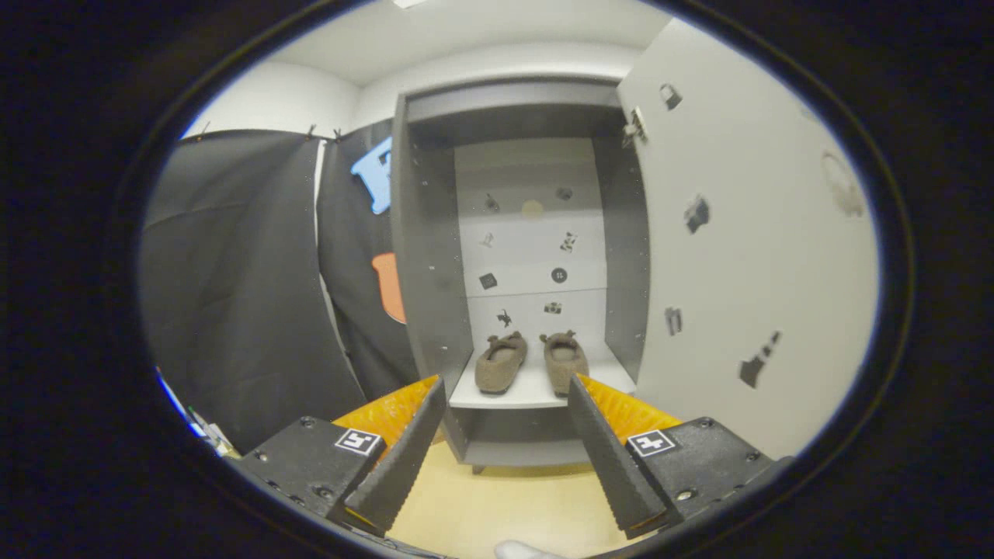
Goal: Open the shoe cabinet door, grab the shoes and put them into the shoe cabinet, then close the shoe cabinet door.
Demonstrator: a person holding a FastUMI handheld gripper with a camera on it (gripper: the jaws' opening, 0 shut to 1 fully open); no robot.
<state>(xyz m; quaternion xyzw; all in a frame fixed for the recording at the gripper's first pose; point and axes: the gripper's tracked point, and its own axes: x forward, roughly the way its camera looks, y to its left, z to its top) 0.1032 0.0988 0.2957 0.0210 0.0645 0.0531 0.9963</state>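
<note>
Shoes [533, 360] sit side by side on the cabinet [423, 256] shelf, door [738, 256] wide open. Tongs [506, 388] hang released, nothing between them. Slippers look soft and light; I'd guess pinch the heel rim, since they'll squash easily.
</note>
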